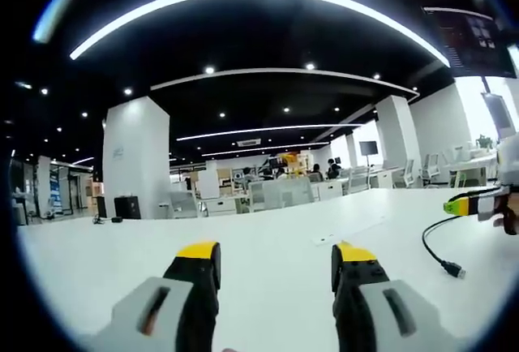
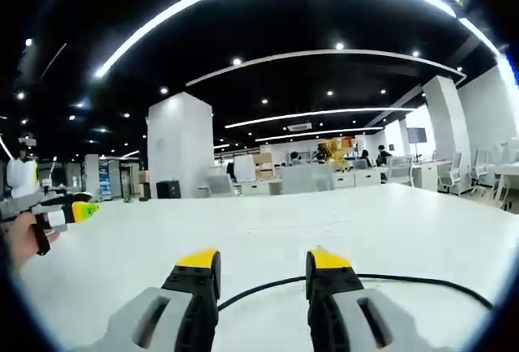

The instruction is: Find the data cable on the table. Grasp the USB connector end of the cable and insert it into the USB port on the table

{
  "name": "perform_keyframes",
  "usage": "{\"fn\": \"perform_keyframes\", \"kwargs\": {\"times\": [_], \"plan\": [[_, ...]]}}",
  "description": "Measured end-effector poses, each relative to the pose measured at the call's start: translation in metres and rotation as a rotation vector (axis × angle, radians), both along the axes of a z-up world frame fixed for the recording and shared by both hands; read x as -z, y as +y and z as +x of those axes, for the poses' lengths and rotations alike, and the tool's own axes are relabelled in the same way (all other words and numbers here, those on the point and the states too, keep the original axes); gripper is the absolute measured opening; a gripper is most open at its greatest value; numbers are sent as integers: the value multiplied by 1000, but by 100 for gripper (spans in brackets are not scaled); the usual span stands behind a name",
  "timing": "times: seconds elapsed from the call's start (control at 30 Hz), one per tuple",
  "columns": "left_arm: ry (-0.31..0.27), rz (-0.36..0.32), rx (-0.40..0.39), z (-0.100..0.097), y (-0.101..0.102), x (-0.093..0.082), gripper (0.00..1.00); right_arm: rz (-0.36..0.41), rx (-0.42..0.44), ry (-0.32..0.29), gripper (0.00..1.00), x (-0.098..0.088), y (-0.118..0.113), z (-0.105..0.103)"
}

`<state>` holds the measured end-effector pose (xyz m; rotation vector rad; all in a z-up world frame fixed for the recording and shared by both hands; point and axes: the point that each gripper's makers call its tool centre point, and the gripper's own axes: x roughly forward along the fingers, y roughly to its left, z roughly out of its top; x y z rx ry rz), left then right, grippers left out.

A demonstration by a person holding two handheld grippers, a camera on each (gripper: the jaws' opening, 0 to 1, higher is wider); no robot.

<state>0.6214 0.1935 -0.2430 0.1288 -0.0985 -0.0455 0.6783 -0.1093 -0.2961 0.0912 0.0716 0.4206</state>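
Note:
A black data cable (image 1: 428,242) lies on the white table (image 1: 268,222) at the right of the left gripper view, its USB connector (image 1: 453,269) pointing toward the near edge. My left gripper (image 1: 276,253) is open above bare table, well left of the connector. The right gripper (image 1: 474,204) comes in from the right edge, just above the cable's loop. In the right gripper view the cable (image 2: 268,285) runs across the table between the jaws of my open right gripper (image 2: 262,259); the jaws stand apart from it. The left gripper (image 2: 71,210), held by a hand, shows at the left edge.
The white table (image 2: 389,222) stretches far ahead. Small dark items (image 1: 116,219) sit at its far left edge. Beyond it are white pillars (image 1: 136,157), desks, chairs and seated people in an open office.

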Motion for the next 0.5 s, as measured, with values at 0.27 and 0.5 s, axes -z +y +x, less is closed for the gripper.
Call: {"fn": "perform_keyframes", "kwargs": {"times": [0.27, 0.5], "plan": [[-1, 10, 6, -1, -3, -1, 55, 16, -16, 123, 38, 17, 13, 6], [3, 10, 26, -3, -7, -3, 55, -37, -22, 239, 36, 42, 30, 9]]}}
